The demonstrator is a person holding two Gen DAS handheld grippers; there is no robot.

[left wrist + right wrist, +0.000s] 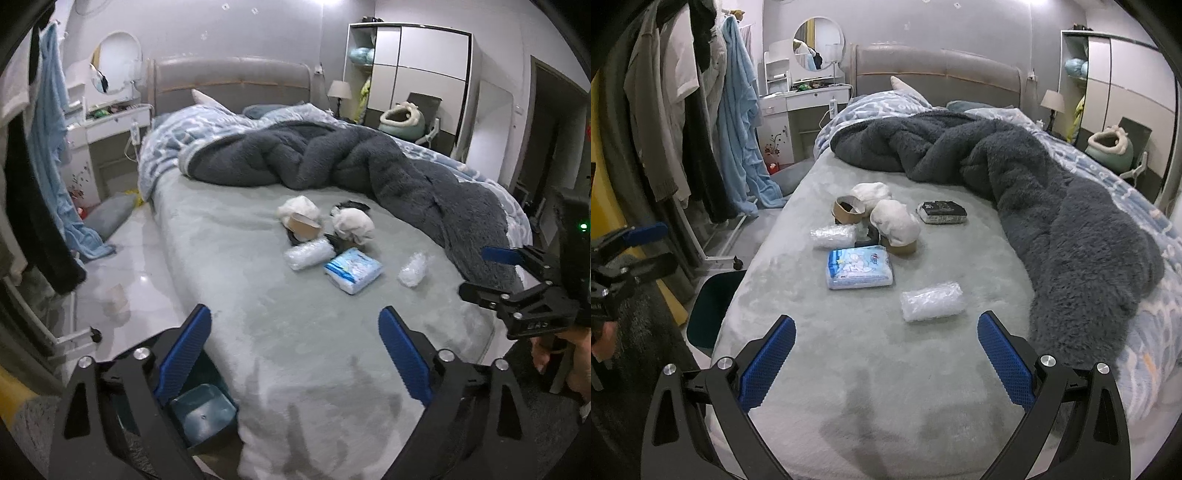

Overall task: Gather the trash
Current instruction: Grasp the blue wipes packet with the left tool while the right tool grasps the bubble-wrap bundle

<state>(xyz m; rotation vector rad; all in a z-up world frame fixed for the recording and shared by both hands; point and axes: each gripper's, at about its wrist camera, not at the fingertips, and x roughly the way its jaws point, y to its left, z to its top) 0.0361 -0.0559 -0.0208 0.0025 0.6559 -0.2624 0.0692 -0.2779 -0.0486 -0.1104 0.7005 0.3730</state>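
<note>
I hold my left gripper and my right gripper over the near end of the grey-green plush bed, both with their blue pads spread wide apart and nothing between them. The trash lies ahead of both. Nearest my right gripper, just beyond and between its fingers, is a clear crumpled bubble-wrap roll. Further ahead sits a blue-and-white plastic tissue pack, then a second clear bubble-wrap roll, two brown cardboard tape rings, two white crumpled cloth wads and a small black-and-white flat packet. They lie bunched on the bare sheet, clear of the dark grey fleece blanket to my right, so each looks easy to reach. Below my left gripper, on the floor beside the bed, stands a teal plastic bin, probably where the pieces go. I judge the near roll is my first pick.
</note>
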